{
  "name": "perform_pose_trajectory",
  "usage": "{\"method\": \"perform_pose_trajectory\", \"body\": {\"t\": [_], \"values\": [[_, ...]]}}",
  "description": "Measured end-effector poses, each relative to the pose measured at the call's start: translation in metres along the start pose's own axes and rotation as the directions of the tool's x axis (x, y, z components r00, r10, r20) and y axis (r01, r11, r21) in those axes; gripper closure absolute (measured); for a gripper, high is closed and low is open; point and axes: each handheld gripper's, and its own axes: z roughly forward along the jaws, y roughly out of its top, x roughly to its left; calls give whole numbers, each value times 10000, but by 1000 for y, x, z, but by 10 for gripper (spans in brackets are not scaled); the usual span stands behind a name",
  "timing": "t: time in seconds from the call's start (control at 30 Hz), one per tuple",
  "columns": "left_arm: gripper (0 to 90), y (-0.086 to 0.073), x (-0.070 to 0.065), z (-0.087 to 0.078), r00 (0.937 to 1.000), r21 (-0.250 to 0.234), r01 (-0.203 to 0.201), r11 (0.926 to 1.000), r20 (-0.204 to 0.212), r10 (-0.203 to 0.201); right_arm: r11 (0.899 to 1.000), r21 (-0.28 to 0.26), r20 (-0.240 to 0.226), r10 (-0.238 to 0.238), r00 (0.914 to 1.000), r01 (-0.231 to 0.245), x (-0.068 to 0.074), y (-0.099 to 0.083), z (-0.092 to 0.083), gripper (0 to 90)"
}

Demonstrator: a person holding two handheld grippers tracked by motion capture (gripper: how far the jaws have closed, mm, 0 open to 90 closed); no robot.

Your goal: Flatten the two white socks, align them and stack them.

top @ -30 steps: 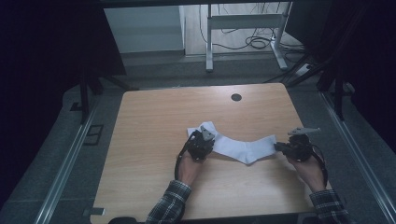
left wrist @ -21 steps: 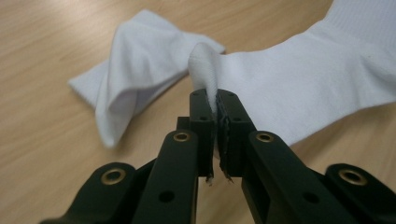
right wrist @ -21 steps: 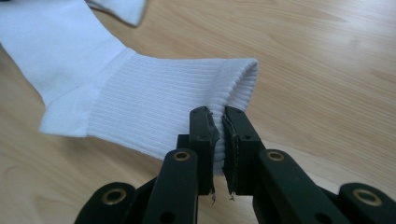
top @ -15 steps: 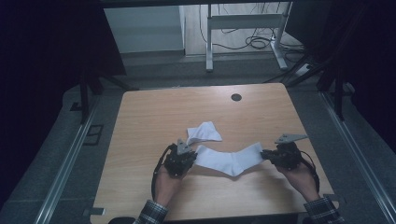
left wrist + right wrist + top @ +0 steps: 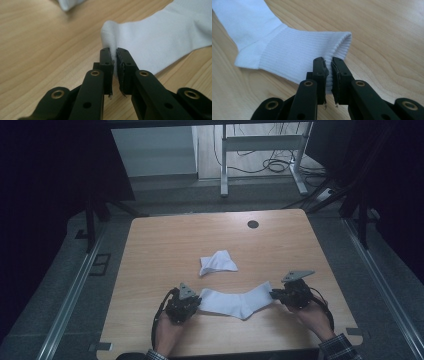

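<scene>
Left gripper (image 5: 196, 299) low, fingers (image 5: 107, 65) just easing apart, right gripper (image 5: 274, 294) fingers clamped, forearms level.

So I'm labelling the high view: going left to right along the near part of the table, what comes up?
Left gripper → stretched white sock → right gripper.

sock (image 5: 235, 303): white, ribbed cuff | second sock (image 5: 217, 262): white | table (image 5: 165, 245): light wood grain | grippers: black jaws, brass screws

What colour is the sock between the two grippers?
White; the sock shows best in the right gripper view.
</scene>
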Motion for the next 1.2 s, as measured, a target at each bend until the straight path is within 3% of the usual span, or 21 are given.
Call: {"method": "perform_pose_trajectory", "body": {"t": [0.1,0.2,0.23,0.37,0.4,0.67,0.8,0.83,1.03,1.2], "values": [[693,-1,-1,5,9997,66,-14,10000,-225,15,9995,308,184,49,9998,-54,-5,-6,6,789],[620,0,1,1,9996,-160,86,9998,-257,-90,9998,169,233,83,9997,-87,-6,-7,6,770],[611,2,4,-3,9995,-400,220,9990,-226,-229,9998,-141,298,165,9994,-161,-7,-6,1,733],[567,3,10,-6,9990,-652,318,9974,-278,-337,9989,-409,323,229,9992,-216,-10,-4,-3,709],[515,3,12,-6,9989,-717,311,9969,-336,-336,9991,-321,375,280,9989,-268,-11,-6,-3,694],[431,-1,28,-6,9971,-699,387,9968,-630,-432,9991,-329,447,280,9986,-265,-15,-7,0,657],[442,5,32,-4,9972,-807,433,9958,-572,-480,9989,-290,480,391,9981,-377,-18,-8,1,632],[471,9,34,-3,9981,-838,453,9955,-375,-486,9983,-377,536,459,9975,-439,-20,-9,0,614],[575,27,46,-3,9978,-1040,619,9926,-185,-641,9970,-469,966,660,9931,-617,-33,-14,-4,575],[657,41,52,5,9976,-1060,589,9926,-309,-625,9981,-273,1315,591,9896,-559,-42,-19,-3,558]]}}
